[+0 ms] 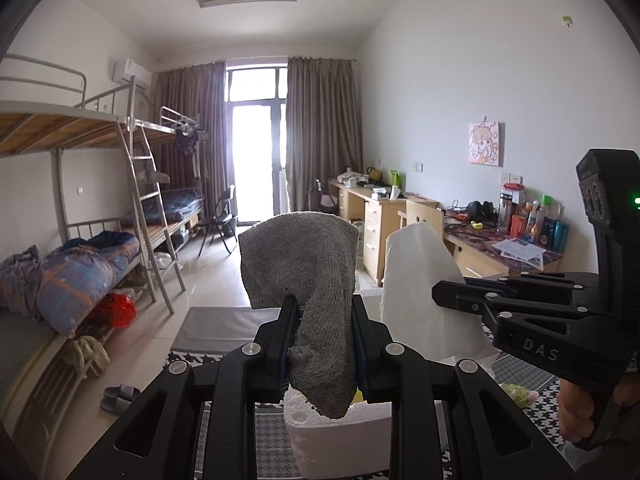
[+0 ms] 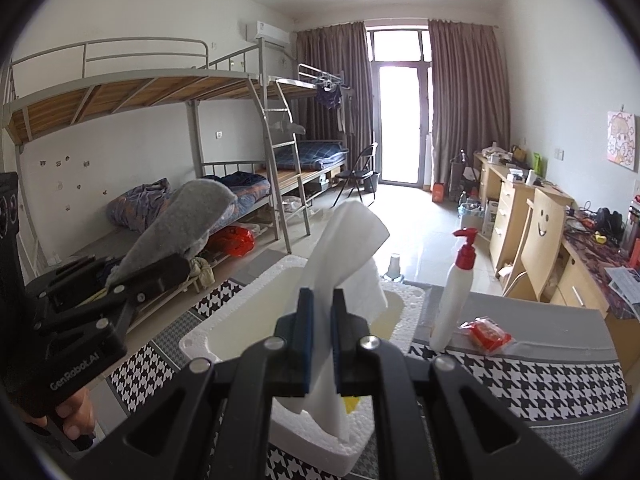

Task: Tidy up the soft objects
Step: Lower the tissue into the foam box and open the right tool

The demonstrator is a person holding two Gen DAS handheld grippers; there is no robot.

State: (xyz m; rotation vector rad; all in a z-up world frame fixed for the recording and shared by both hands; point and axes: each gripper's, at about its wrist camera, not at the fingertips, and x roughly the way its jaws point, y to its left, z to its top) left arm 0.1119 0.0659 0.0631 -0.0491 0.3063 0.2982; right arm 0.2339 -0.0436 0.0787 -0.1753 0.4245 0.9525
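Your left gripper (image 1: pixel 324 312), nearest the lens, has its black jaws closed on a grey knitted cloth (image 1: pixel 304 256); the cloth stands up above the fingertips and hangs down between them over the box. Beneath both tools you have the black-and-white houndstooth table cover (image 2: pixel 540 376), largest item on record. On it sits the white foam box (image 2: pixel 304 280), open-topped, directly below your grippers. Your right gripper (image 2: pixel 322 298) has its blue-padded jaws pinched on a white folded sheet of soft paper or cloth (image 2: pixel 348 240), which rises above the fingertips over the box. Just right of the box stands a white pump bottle with red top (image 2: pixel 454 288), upright. Beside the bottle lies a small red wrapped packet (image 2: pixel 486 332), flat on the cover.
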